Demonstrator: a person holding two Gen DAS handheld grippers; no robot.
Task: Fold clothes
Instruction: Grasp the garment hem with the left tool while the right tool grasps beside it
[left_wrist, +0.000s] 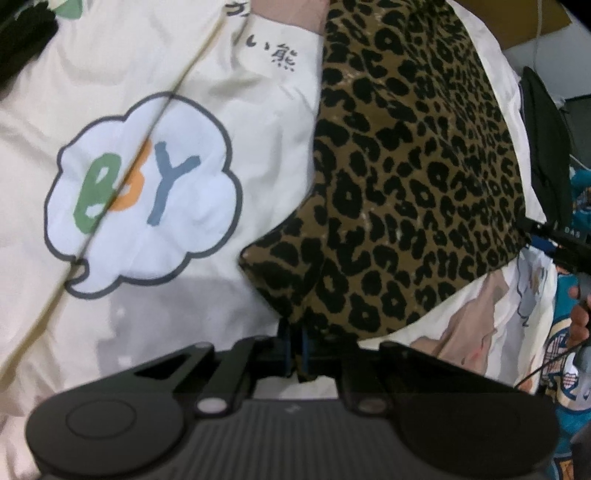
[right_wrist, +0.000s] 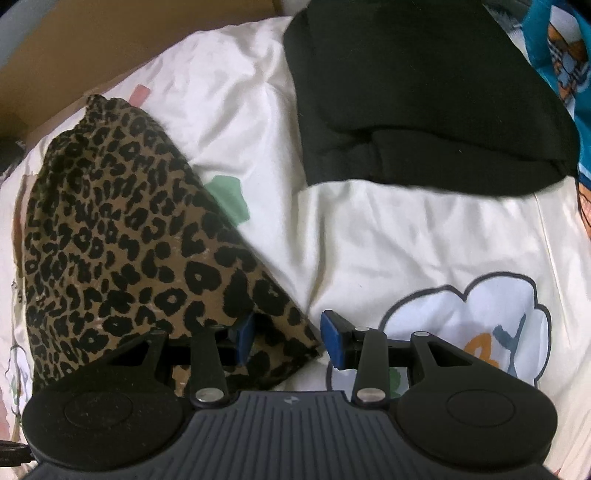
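While pinched: 1 leopard garment (left_wrist: 406, 166), 1 black (right_wrist: 417, 92).

Leopard-print garment (left_wrist: 413, 166): tan cloth with black spots, lying in a loose, partly folded heap on the cream printed bedsheet (left_wrist: 129, 66). One narrow corner is drawn up off the sheet; the rest spreads away from it, rumpled. It lies just beside the sheet's cloud-shaped print (left_wrist: 144, 192).

Black garment (right_wrist: 424, 92): thick and dark, folded into a flat bundle with layered edges showing. It rests on the same sheet, apart from the leopard-print piece.
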